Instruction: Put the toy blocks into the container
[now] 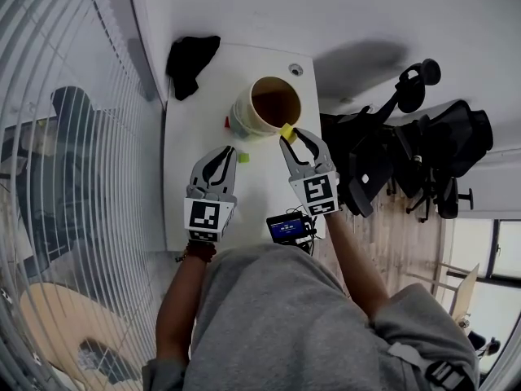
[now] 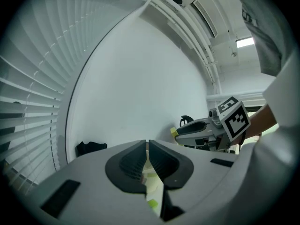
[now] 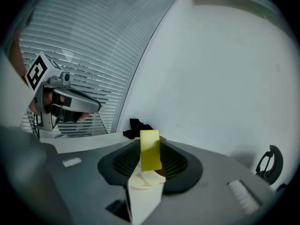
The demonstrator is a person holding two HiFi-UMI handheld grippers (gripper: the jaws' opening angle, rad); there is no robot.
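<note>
A cream container (image 1: 244,112) with a dark inside stands on the white table (image 1: 195,186). My right gripper (image 1: 291,134) is shut on a yellow block (image 1: 287,132), which it holds at the container's near right rim. In the right gripper view the yellow block (image 3: 150,150) stands upright between the jaws, above the container (image 3: 143,184). My left gripper (image 1: 230,151) is shut and empty, hovering near a small green block (image 1: 242,157) on the table. A red block (image 1: 227,123) lies against the container's left side. Through the shut left jaws I see the green block (image 2: 152,203).
A black cloth (image 1: 191,59) lies at the table's far left corner. A small device with a lit screen (image 1: 286,228) sits at the near edge. Black office chairs (image 1: 415,149) crowd the floor to the right. Window blinds (image 1: 57,137) run along the left.
</note>
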